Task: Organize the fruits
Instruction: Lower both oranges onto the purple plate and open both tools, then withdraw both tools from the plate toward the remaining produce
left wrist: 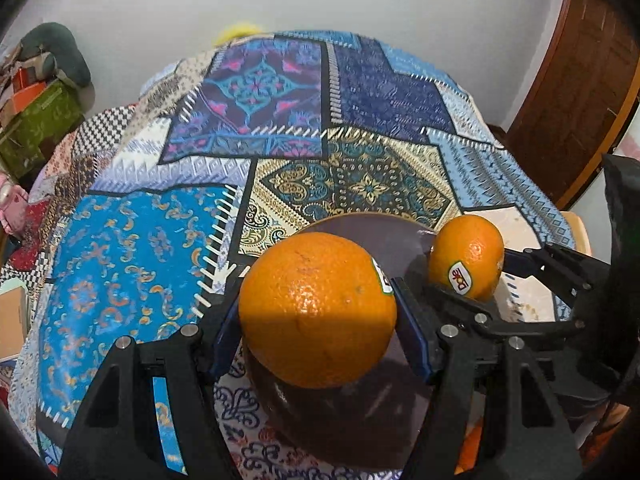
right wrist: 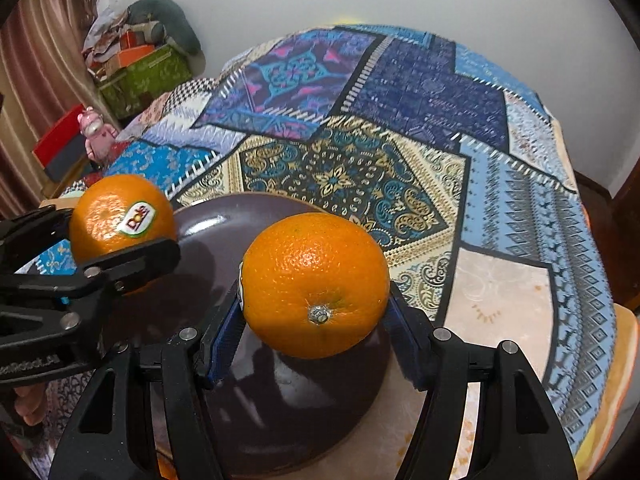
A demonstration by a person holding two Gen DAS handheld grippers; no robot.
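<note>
left fingers (left wrist: 318,320) squeeze one orange (left wrist: 316,308) | right fingers (right wrist: 314,312) squeeze another orange (right wrist: 316,284) | both over dark plate (right wrist: 208,216), maybe touching it | plate near bed's (right wrist: 520,184) front edge

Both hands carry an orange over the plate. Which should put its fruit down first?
Probably right: its orange hangs over the plate's middle, while the left tool's orange sits at the rim.

Home bedroom: patchwork bedspread (right wrist: 400,128), curtain (right wrist: 36,80), wooden door (left wrist: 580,80), stacked boxes (right wrist: 140,72), pink toy (right wrist: 96,136).
</note>
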